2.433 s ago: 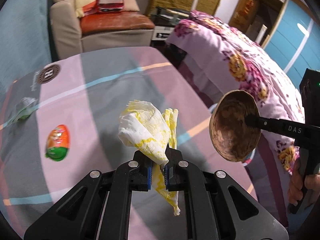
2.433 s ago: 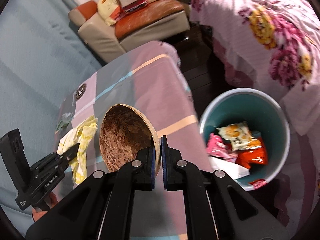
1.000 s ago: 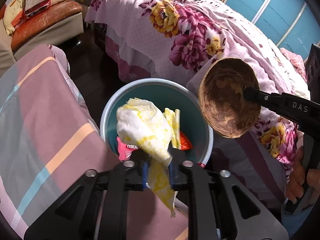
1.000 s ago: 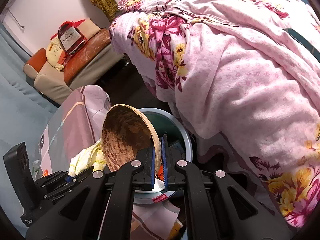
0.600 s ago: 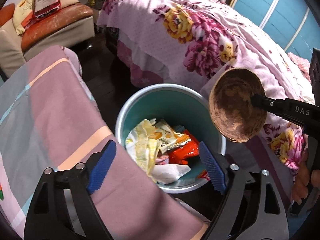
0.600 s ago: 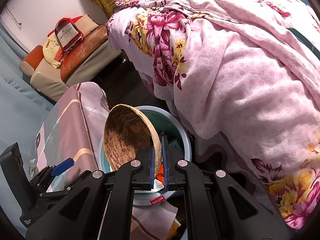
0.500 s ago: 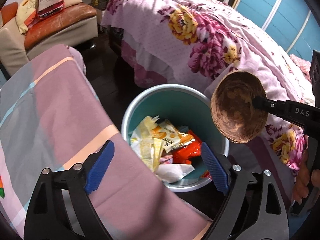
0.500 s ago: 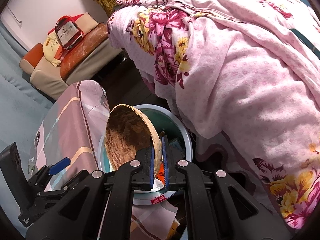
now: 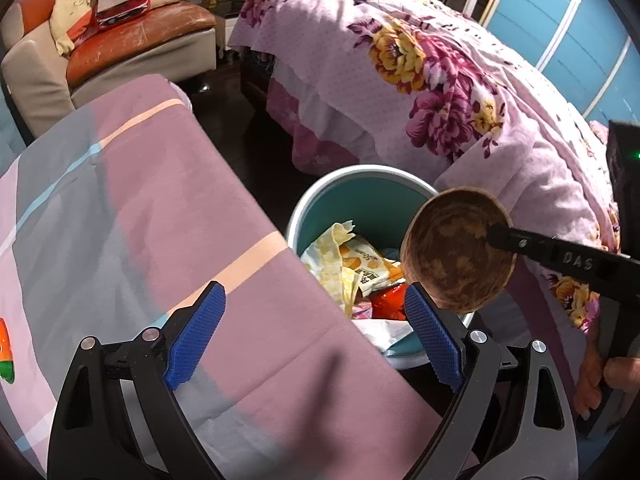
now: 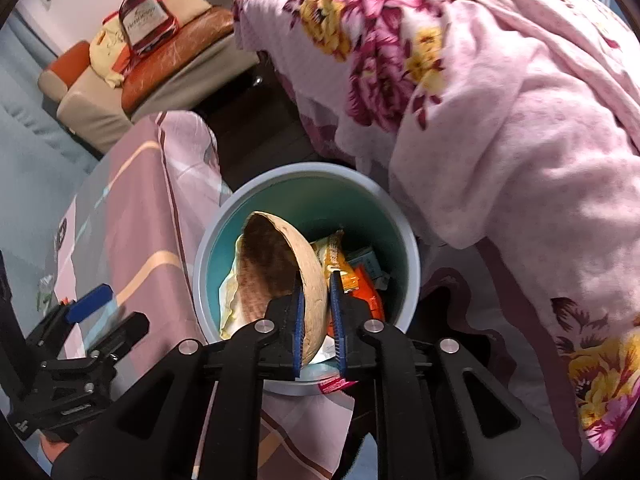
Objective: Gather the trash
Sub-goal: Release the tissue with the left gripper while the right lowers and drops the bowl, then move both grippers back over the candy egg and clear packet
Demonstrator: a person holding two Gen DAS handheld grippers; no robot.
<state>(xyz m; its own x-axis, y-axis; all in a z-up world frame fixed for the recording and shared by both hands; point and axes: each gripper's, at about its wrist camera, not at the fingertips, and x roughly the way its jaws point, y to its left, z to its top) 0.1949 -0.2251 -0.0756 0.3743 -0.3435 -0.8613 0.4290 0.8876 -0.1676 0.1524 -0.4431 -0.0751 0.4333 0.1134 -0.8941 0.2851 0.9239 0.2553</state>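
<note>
**Coconut shell poised over the bin**

At the far left edge of the tabletop (image 9: 132,208), which wears a pink and grey striped cloth, we see an orange and green wrapper (image 9: 5,350), only partly in frame and apparently still to be collected. Next comes our left gripper (image 9: 314,330), tilted down over the tabletop's right edge: its blue pads stand wide apart with nothing between them.

Just beyond that edge the teal bin (image 10: 308,178) stands on the floor beside the flowered bedspread (image 9: 420,80). The yellow-stained tissue (image 9: 340,260) lies inside on snack packets, against the wall nearest the tabletop.

Further right, our right gripper (image 10: 316,316) hangs over the bin's mouth with the coconut shell (image 10: 280,268) between its fingers. Its jaws have just been opening, and the right pad now stands clear of the shell's pale outer wall; the inner pad seems to lie against the dark hollow side, so we judge the shell no longer pinched and about to slip down.

We judge the shell to be stiff, light and thin-walled. Its curved outside offers little purchase, so the rim is the place to take it, one finger inside and one out, as here. The tissue is soft and nearly weightless.
</note>
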